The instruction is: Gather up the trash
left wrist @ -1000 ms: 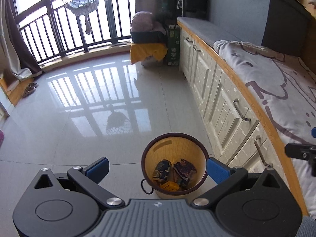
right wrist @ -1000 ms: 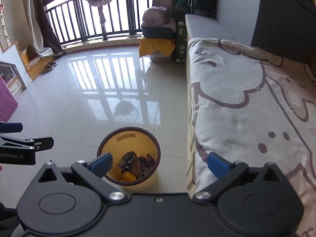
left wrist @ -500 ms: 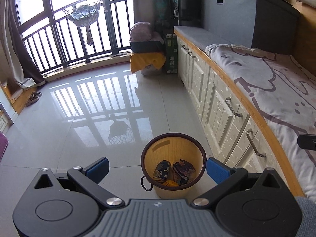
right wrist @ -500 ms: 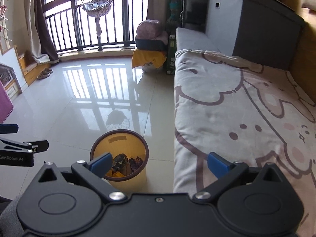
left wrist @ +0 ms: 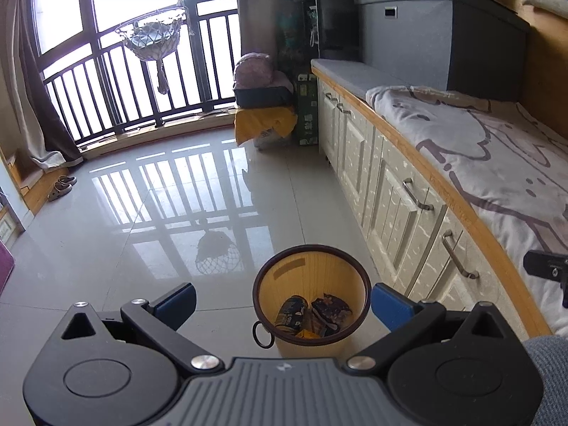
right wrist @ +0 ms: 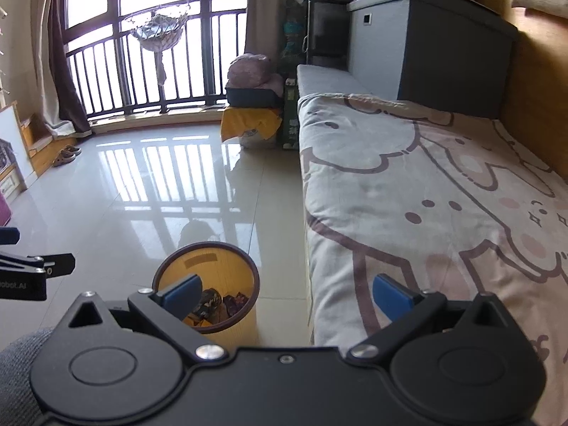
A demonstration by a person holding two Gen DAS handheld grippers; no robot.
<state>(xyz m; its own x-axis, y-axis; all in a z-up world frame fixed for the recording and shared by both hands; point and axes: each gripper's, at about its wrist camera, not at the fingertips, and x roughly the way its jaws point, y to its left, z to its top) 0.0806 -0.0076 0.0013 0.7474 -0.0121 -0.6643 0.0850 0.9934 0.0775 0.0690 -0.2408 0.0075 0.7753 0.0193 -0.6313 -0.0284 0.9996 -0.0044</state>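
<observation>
At 6 o'clock in the left wrist view, the left gripper hangs with its blue pads spread wide and nothing between them. The right gripper is likewise spread and empty, over the bed edge. The wastebasket stands on the floor just beside the drawer fronts; it holds a crushed can and a dark wrapper, with a yellow scrap partly hidden beneath them.

Risk, as judged: no loose trash shows on the floor or bed, so a further reach could close on the blanket instead. A low sweep could catch the basket rim or its hanging ring and tip the light basket.

Surface: glossy tile floor, strongly reflective; glare from the balcony windows at 11 o'clock could mask small items. A hanging basket, slippers at 9 o'clock and stacked storage at 12 o'clock surround the area.
</observation>
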